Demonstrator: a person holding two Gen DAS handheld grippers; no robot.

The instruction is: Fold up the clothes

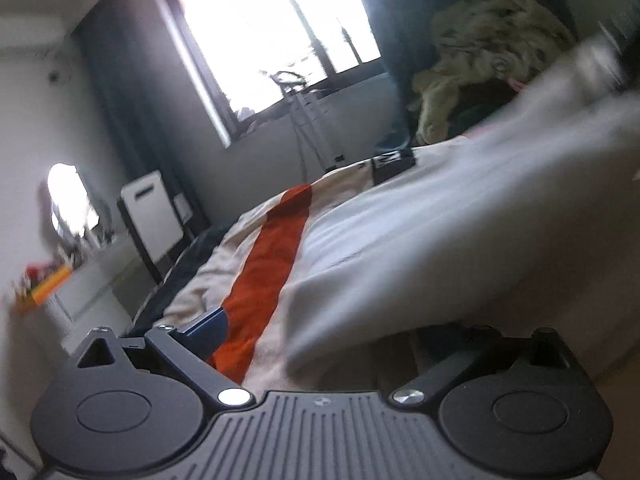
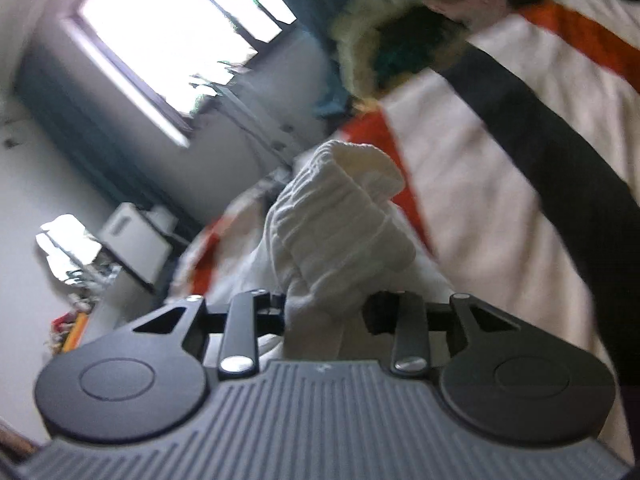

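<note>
Gripping: right gripper [image 2: 324, 308] clamped on white garment [image 2: 340, 216]
Left gripper [image 1: 320, 344]: spread apart
Risk: cuff slipping free if tugged

My left gripper [image 1: 320, 332] has its jaws spread wide, and a blurry white garment [image 1: 460, 240] is draped over the right side of it so that finger's hidden. Under it is the cream bedspread [image 1: 224, 280] with an orange stripe [image 1: 272, 268]. Bright window [image 1: 272, 28] behind, furry tan pile [image 1: 492, 52] at the far end of the bed
</note>
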